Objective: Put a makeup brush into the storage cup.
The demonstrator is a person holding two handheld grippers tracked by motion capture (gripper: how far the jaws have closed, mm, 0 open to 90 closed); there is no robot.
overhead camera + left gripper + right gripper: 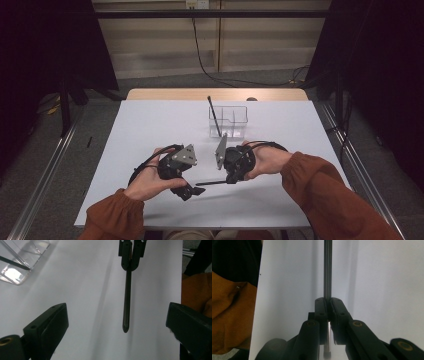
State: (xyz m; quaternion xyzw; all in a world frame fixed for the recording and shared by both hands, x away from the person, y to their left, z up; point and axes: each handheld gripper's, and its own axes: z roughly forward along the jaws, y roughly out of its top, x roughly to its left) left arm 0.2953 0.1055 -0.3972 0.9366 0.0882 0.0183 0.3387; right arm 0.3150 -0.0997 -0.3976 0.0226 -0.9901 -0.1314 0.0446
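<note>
Holding one black pen (210, 183) level above the white surface (150, 125), clamped by one end in the right claw (327, 302), its free tip toward the left claw (192, 191), jaws apart and empty. Judged partway: one black pen (214, 117) already leaning in the clear divided box (228, 121); held pen not yet delivered. Other compartments of the box apparently bare.

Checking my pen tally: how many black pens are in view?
2. One pen stands tilted in the clear holder; the other pen is clamped in the right gripper, pointing toward the left gripper.
</note>
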